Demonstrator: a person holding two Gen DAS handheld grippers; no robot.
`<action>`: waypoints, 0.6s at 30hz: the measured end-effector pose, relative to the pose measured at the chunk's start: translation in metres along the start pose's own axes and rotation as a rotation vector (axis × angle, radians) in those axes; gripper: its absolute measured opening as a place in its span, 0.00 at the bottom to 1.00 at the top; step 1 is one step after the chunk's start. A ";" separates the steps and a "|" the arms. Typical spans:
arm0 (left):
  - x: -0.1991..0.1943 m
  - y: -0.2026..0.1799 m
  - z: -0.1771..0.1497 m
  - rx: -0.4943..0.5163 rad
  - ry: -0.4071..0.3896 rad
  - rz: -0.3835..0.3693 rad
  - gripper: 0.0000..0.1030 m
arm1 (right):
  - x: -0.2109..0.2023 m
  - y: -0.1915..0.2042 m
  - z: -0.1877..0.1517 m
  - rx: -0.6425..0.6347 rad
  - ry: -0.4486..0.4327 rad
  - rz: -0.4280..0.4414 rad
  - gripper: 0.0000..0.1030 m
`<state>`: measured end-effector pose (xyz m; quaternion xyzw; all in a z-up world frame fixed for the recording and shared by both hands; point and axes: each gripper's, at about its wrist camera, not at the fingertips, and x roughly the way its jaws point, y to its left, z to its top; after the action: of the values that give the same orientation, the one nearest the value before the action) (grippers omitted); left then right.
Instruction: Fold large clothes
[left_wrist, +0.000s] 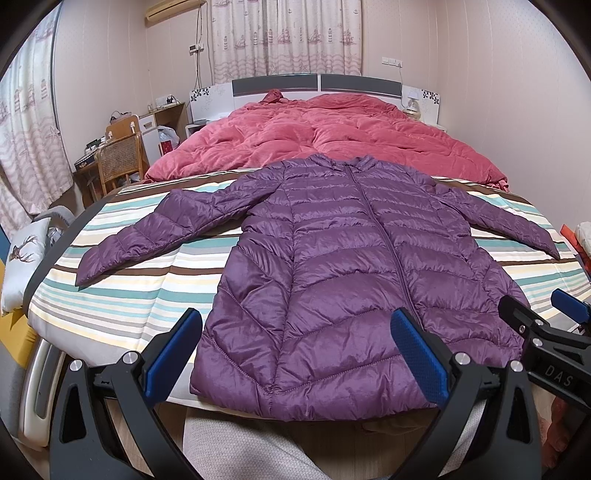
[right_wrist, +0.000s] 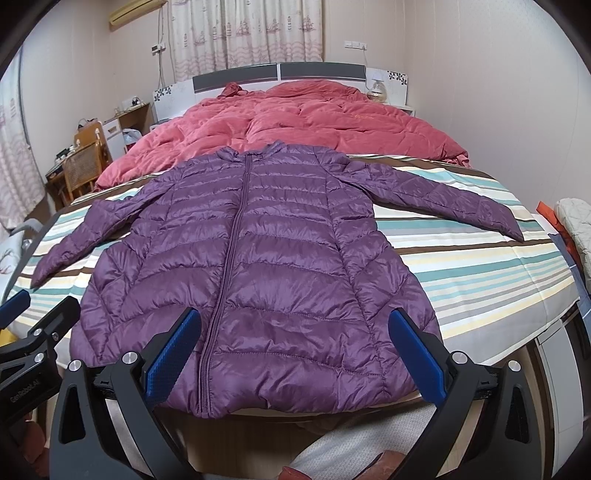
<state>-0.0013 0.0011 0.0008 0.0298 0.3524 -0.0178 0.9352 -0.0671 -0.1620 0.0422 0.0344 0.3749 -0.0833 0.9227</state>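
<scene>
A purple quilted down jacket (left_wrist: 351, 258) lies flat and zipped, front up, on the striped sheet (left_wrist: 129, 295) at the foot of the bed, both sleeves spread out sideways. It also shows in the right wrist view (right_wrist: 266, 251). My left gripper (left_wrist: 295, 350) is open and empty, held above the jacket's hem on its left half. My right gripper (right_wrist: 295, 350) is open and empty above the hem's right half. The right gripper also shows at the right edge of the left wrist view (left_wrist: 535, 314), and the left gripper shows at the left edge of the right wrist view (right_wrist: 40, 310).
A pink-red duvet (left_wrist: 314, 136) covers the far half of the bed up to the headboard (left_wrist: 317, 83). A wooden chair (left_wrist: 120, 162) and desk stand at the left. A deer-print cushion (left_wrist: 22, 254) lies at the left, and folded clothes (right_wrist: 576, 225) at the right.
</scene>
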 end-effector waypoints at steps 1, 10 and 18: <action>0.000 0.000 0.000 0.000 0.001 0.000 0.98 | 0.000 0.000 0.000 -0.002 0.002 -0.002 0.97; -0.001 -0.004 0.001 -0.001 0.005 -0.002 0.98 | -0.001 -0.001 0.000 0.001 0.004 -0.001 0.97; 0.000 -0.003 0.001 -0.002 0.007 -0.002 0.98 | -0.001 0.000 0.000 0.006 0.009 -0.002 0.97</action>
<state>-0.0009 -0.0023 0.0018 0.0286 0.3556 -0.0184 0.9340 -0.0676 -0.1620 0.0428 0.0373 0.3790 -0.0852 0.9207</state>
